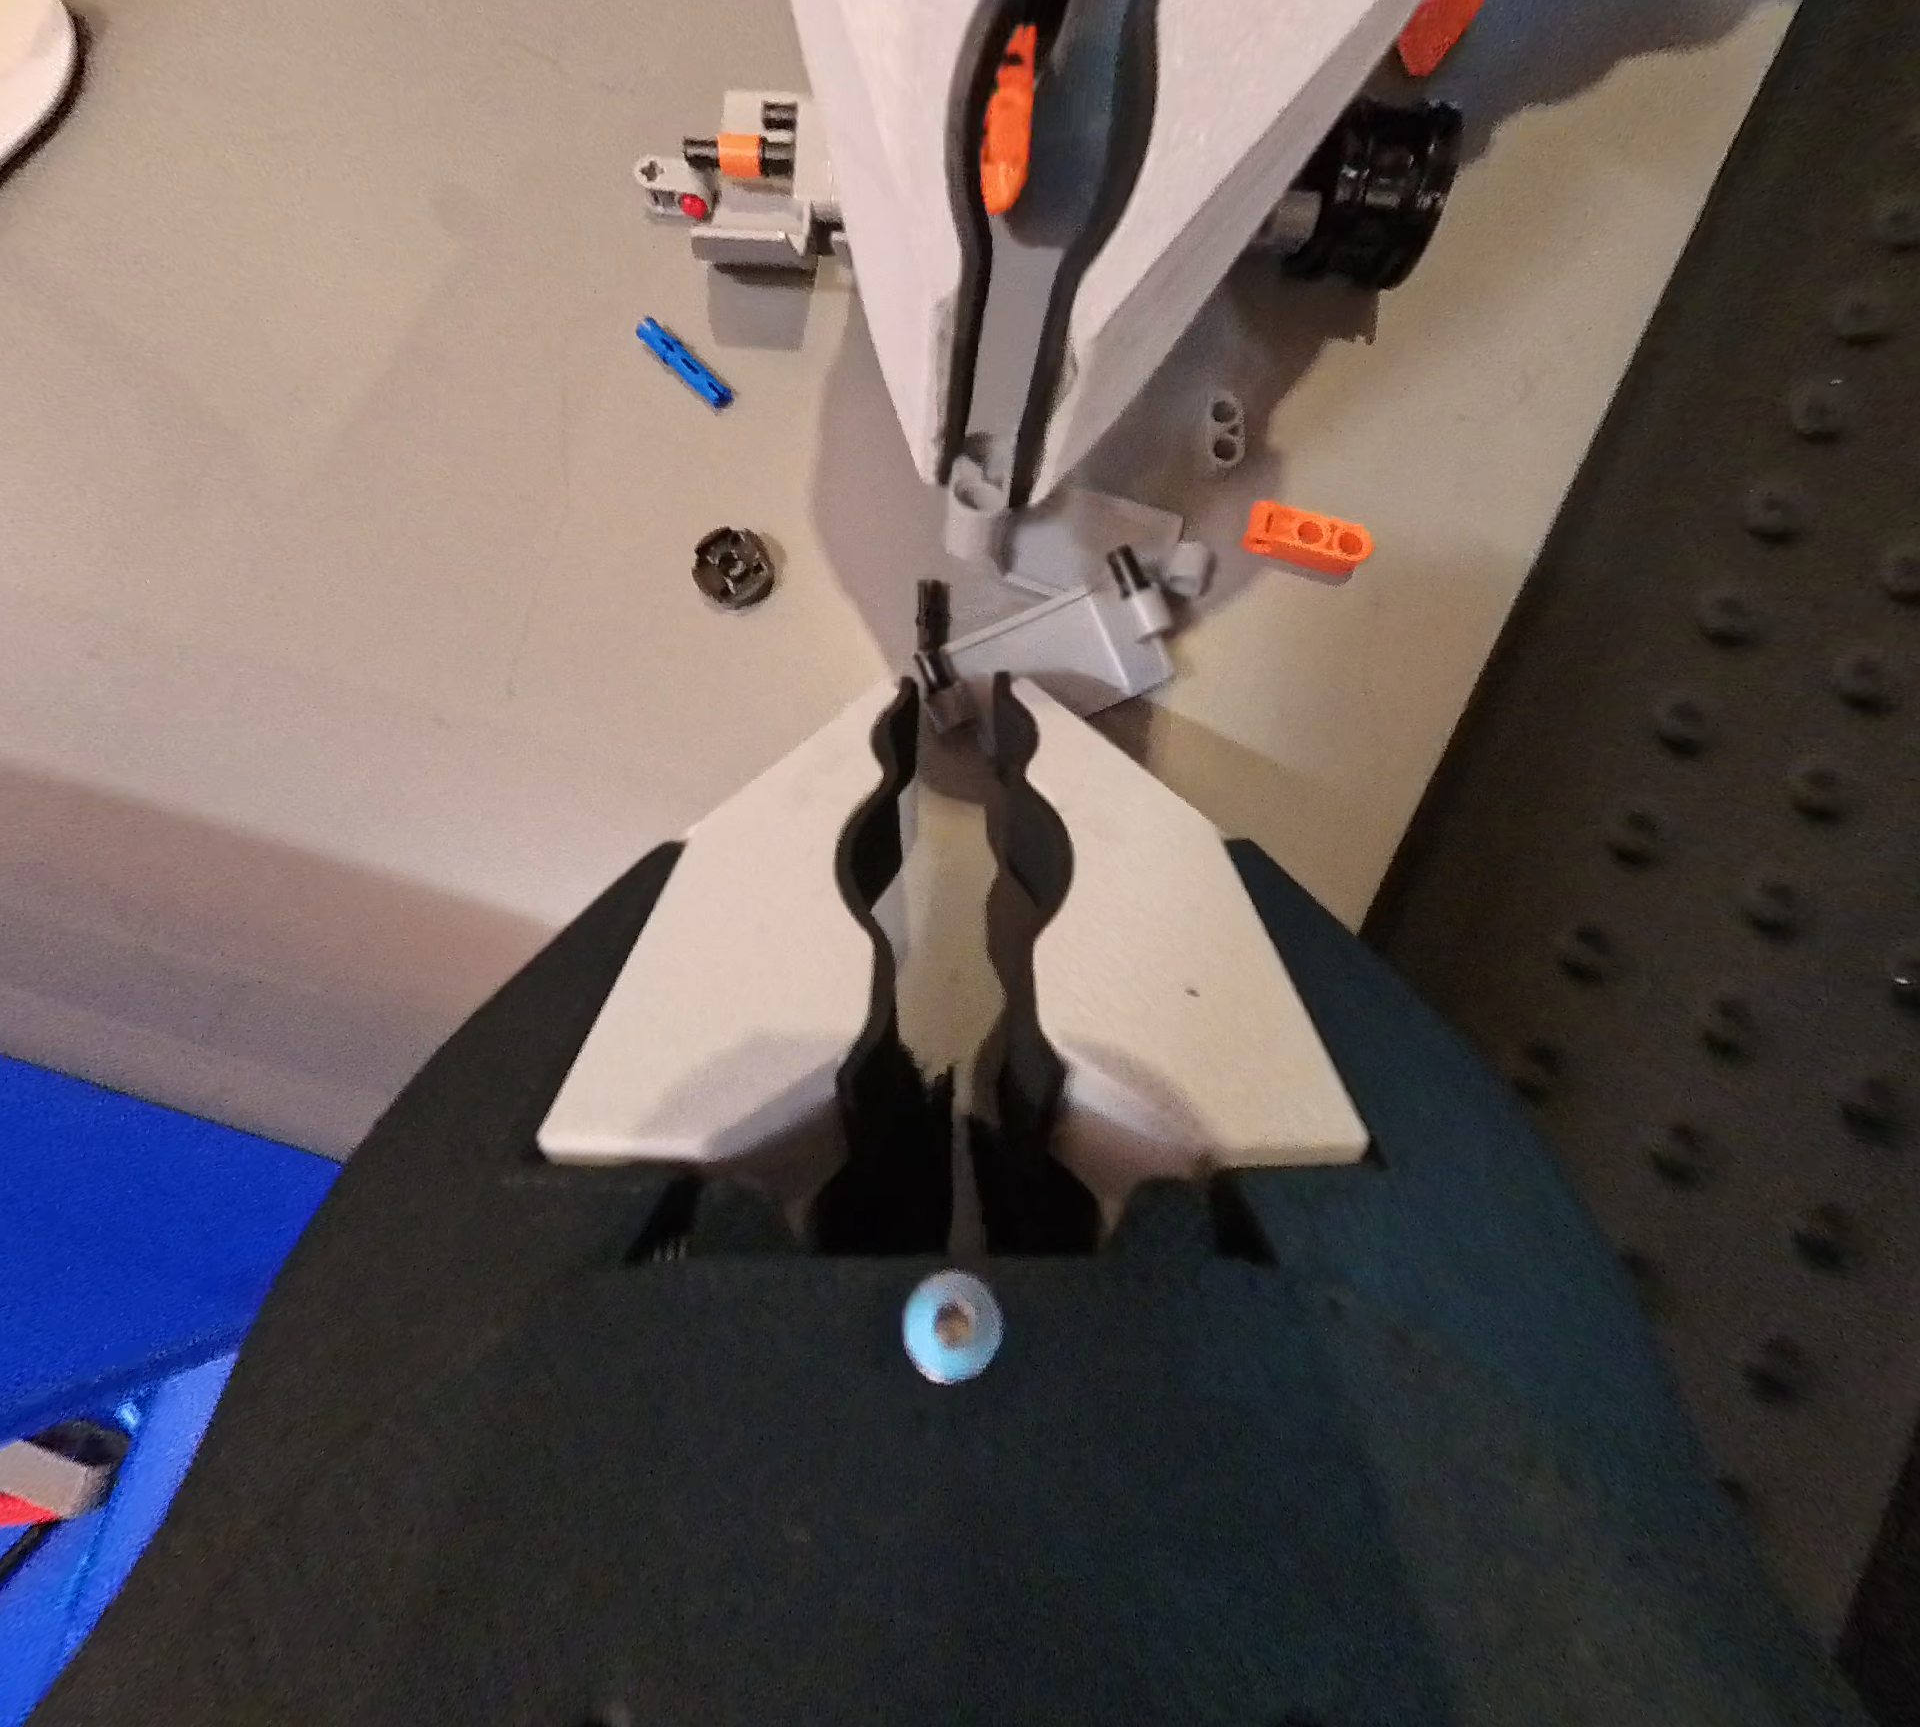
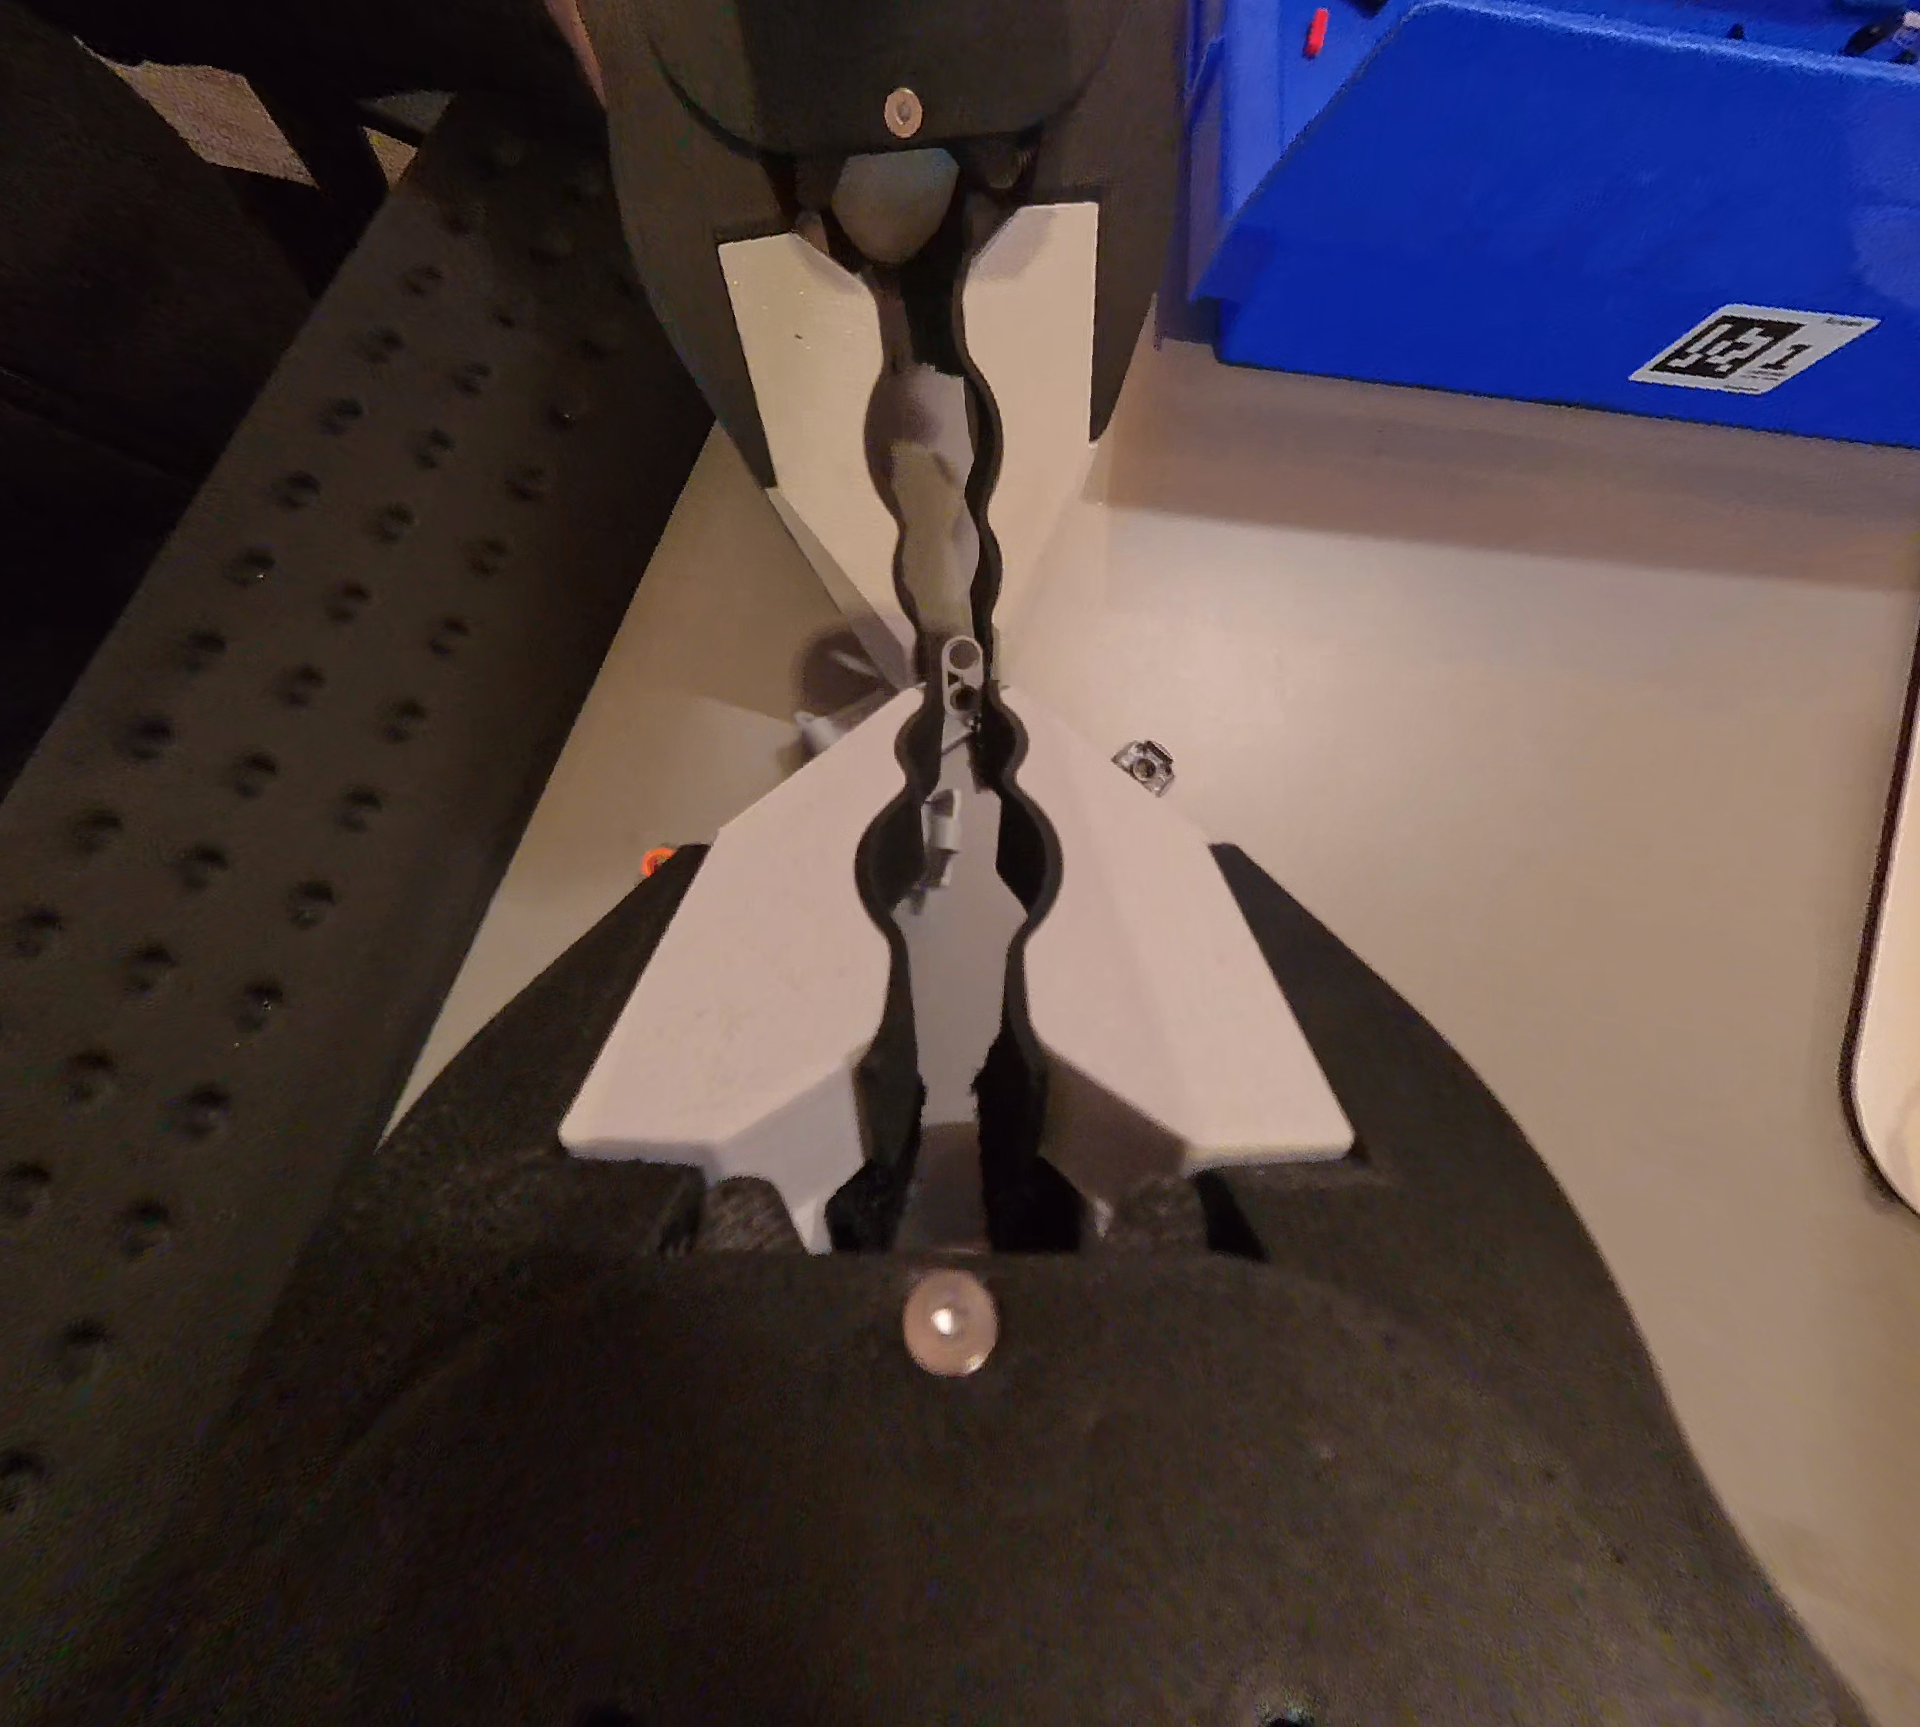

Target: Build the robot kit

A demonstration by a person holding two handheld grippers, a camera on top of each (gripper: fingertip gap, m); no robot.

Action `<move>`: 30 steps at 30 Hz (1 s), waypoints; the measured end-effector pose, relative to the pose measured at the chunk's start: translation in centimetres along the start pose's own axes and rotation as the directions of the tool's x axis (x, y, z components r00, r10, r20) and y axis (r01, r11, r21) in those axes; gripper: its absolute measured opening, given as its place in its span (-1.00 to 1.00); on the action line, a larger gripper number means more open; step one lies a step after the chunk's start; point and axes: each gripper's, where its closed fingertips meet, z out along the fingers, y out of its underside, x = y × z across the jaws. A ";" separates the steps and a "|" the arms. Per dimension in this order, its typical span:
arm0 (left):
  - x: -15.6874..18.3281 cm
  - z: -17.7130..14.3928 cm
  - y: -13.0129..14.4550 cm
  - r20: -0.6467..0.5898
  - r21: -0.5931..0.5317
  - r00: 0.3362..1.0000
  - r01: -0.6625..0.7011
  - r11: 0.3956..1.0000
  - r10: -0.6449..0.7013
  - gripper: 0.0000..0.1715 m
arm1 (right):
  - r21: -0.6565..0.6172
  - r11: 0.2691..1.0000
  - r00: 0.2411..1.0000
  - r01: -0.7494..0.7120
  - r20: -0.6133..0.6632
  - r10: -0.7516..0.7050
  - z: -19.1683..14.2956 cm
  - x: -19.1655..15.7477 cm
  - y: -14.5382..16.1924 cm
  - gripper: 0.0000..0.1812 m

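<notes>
The two grippers meet nose to nose over a beige tabletop point(image 1: 312, 451), tips almost touching. The left gripper point(image 1: 954, 690) comes in low from the near edge, jaws nearly closed, with a small black pin point(image 1: 940, 690) caught right at the tips — looks pinched, though the blur makes it hard to be sure. The right gripper point(image 1: 987, 472) reaches in from the far side, angled down steeply, fingers drawn tight on a grey beam point(image 1: 977, 498) that belongs to a grey brick assembly point(image 1: 1070, 628) lying just between the two tools. In the right wrist view the same right gripper point(image 2: 961, 701) has that grey beam point(image 2: 961, 675) poking out past its tips, and the left gripper point(image 2: 951, 628) sits straight across, tips just beside it.

Loose bits around them: an orange beam point(image 1: 1307, 539) near the assembly, a blue rod point(image 1: 684, 363) and a dark round piece point(image 1: 736, 568) on the other side, a grey-and-orange assembly point(image 1: 743, 191) farther off, and a black wheel point(image 1: 1371, 191) half hidden behind the right gripper. A blue bin point(image 2: 1558, 202) stands well apart — a black perforated mat point(image 2: 260, 638) runs along the table edge.
</notes>
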 end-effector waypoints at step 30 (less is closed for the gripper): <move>-0.4 -4.8 -5.2 0.144 0.294 0.988 -0.091 0.951 0.050 -0.95 | 0.314 0.916 0.968 -0.247 0.122 0.220 -3.3 1.7 -3.6 -0.96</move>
